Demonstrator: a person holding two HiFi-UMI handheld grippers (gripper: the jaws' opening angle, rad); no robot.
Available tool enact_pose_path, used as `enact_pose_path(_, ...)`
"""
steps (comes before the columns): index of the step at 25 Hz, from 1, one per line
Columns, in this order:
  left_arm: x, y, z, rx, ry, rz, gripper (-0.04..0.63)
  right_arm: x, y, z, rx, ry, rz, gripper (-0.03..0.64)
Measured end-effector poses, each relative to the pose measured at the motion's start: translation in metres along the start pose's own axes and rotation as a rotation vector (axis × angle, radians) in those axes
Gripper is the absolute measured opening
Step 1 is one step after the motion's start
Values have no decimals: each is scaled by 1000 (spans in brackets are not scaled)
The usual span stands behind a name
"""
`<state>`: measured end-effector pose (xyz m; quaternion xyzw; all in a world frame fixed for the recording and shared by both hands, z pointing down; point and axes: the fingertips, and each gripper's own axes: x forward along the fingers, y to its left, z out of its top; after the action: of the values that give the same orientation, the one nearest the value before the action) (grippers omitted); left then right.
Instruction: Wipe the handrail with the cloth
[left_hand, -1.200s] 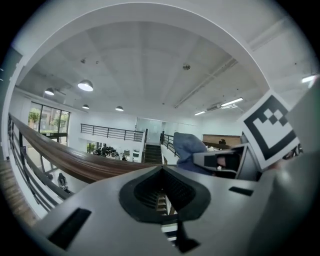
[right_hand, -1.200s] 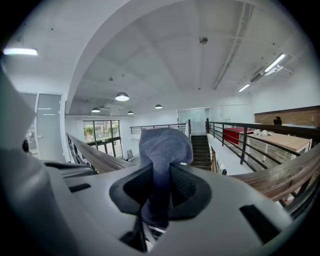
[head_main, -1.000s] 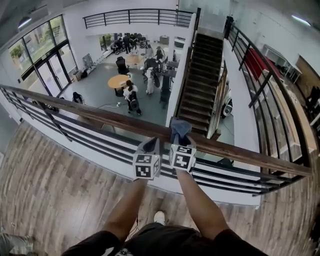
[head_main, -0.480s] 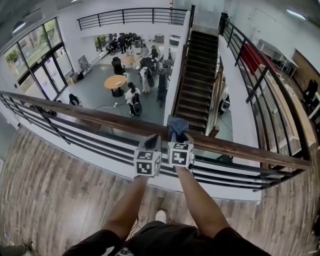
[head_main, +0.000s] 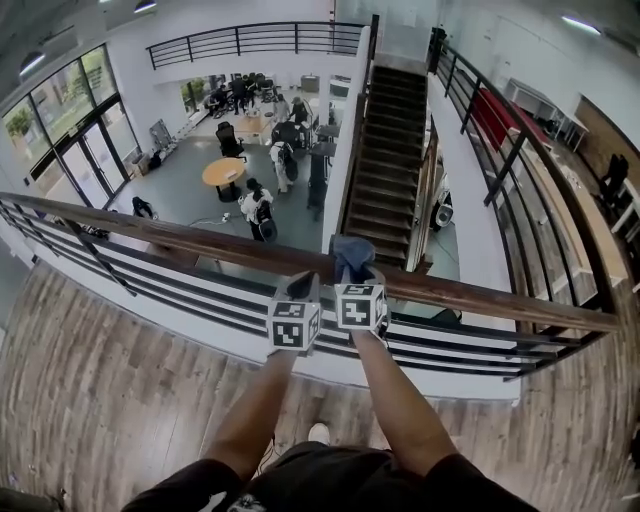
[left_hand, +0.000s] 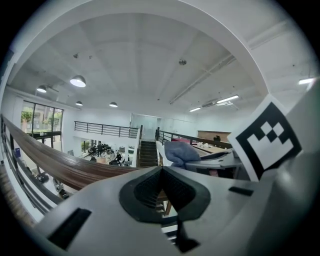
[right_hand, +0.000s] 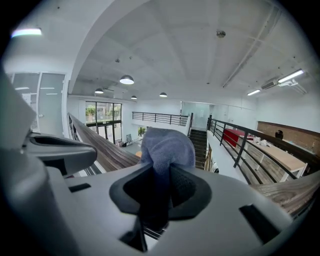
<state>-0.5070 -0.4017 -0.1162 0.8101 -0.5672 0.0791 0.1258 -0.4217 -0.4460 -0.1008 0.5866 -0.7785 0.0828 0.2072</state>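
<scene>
the right gripper (head_main: 356, 276) has its jaws clamped on a blue cloth (head_main: 351, 252), which sits bunched at the top of the wooden handrail (head_main: 200, 241). the left gripper (head_main: 299, 290) is just beside it at the rail, its jaws pressed together with nothing between them.

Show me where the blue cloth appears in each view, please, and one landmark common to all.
Head view: cloth at centre, on the wooden handrail.
Left gripper view: just right of centre, beyond the handrail.
Right gripper view: centre, held in the right gripper.
Shared landmark: the dark staircase, visible in all three.
</scene>
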Motion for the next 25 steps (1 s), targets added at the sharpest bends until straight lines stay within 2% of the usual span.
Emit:
enact_pose_path(10, 7, -55, 1, 17, -2, -7, -2, -23, -63, -18, -15, 13, -27, 77)
enact_pose_path(25, 26, -205, -6, -39, 8, -27, -2, -79, -196, -55, -44, -15, -19, 78)
